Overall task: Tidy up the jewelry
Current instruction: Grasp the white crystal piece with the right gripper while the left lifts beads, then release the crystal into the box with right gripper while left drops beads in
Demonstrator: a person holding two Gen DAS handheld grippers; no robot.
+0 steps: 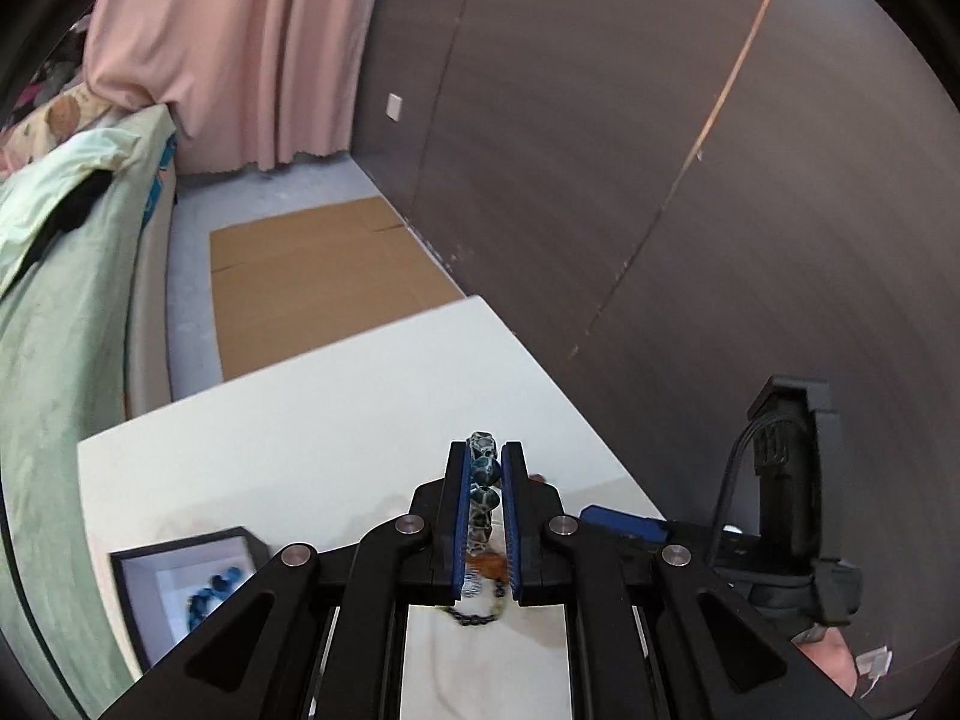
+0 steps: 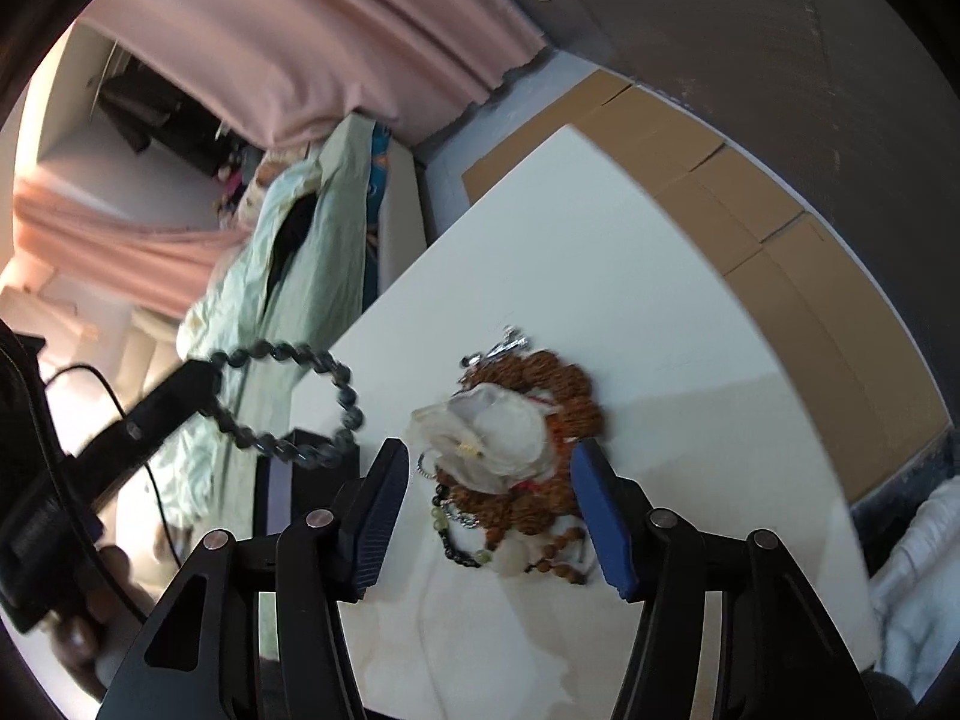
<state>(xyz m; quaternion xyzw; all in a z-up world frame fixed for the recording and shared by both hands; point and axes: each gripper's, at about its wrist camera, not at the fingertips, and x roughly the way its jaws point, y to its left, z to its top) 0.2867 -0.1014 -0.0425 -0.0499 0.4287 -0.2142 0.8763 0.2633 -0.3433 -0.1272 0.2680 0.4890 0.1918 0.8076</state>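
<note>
My left gripper [image 1: 486, 450] is shut on a bracelet of dark blue-grey beads [image 1: 485, 471], lifted off the white table [image 1: 300, 408]. In the right wrist view the bracelet [image 2: 348, 402] hangs as a loop from the left gripper [image 2: 204, 375], over the table's left edge. My right gripper [image 2: 489, 450] is open and straddles a pile of jewelry. The pile holds brown bead bracelets [image 2: 570, 402], a white flower-like piece [image 2: 492, 432] and a black and green bead string [image 2: 456, 540]. Its pads touch none of them.
A dark open box [image 1: 129, 576] with blue beads [image 1: 210, 591] inside sits at the table's near left. A bed with a green quilt [image 1: 66, 300] runs along the left. Flat cardboard [image 1: 312, 276] lies on the floor beyond the table, beside a dark wall [image 1: 660, 150].
</note>
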